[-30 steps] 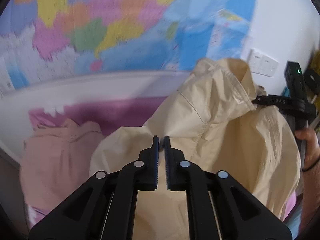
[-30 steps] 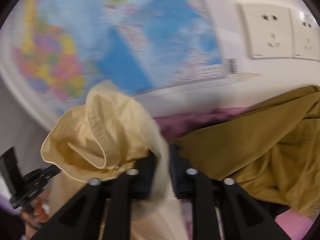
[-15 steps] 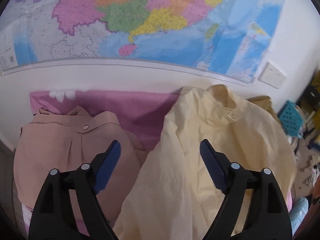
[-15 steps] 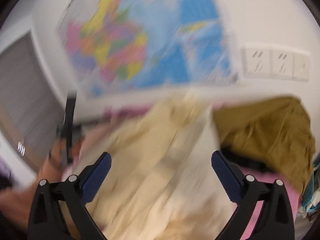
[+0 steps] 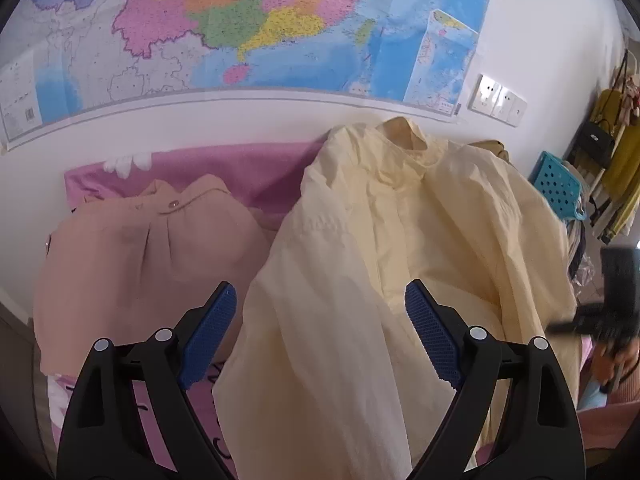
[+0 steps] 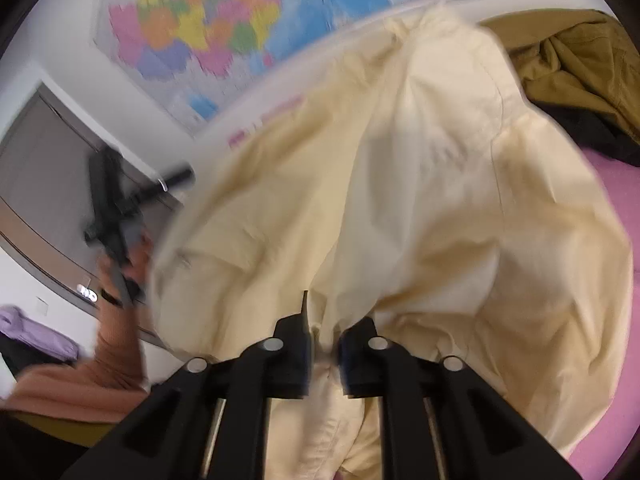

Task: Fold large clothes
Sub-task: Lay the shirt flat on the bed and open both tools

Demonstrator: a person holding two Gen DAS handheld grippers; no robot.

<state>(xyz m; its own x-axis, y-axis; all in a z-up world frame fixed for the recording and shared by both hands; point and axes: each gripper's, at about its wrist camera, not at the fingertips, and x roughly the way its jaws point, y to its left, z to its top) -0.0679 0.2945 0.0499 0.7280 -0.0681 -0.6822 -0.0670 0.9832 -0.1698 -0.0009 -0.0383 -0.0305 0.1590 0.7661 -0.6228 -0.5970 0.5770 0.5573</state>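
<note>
Left wrist view has the left gripper (image 5: 320, 328) spread wide with nothing between its blue pads (image 5: 208, 332), poised over the lower part of the pale yellow shirt (image 5: 400, 260). That shirt lies spread, collar toward the wall, on a pink sheet (image 5: 248, 168). Just to its left, touching or nearly so, lies a folded peach shirt (image 5: 140, 248). At the right edge of this view the other tool shows only as a dark blur.

Right wrist view, somewhat blurred, has the right gripper (image 6: 324, 344) pinched nearly closed on a fold of the yellow shirt's fabric, which bunches up between the fingers. Only this view shows an olive-brown garment (image 6: 580, 60) heaped beyond the shirt's far right shoulder.

A coloured wall map (image 5: 240, 28) hangs on the white wall above, with wall sockets (image 5: 498, 98) to its right. A blue perforated basket (image 5: 558, 184) sits at the far right.
</note>
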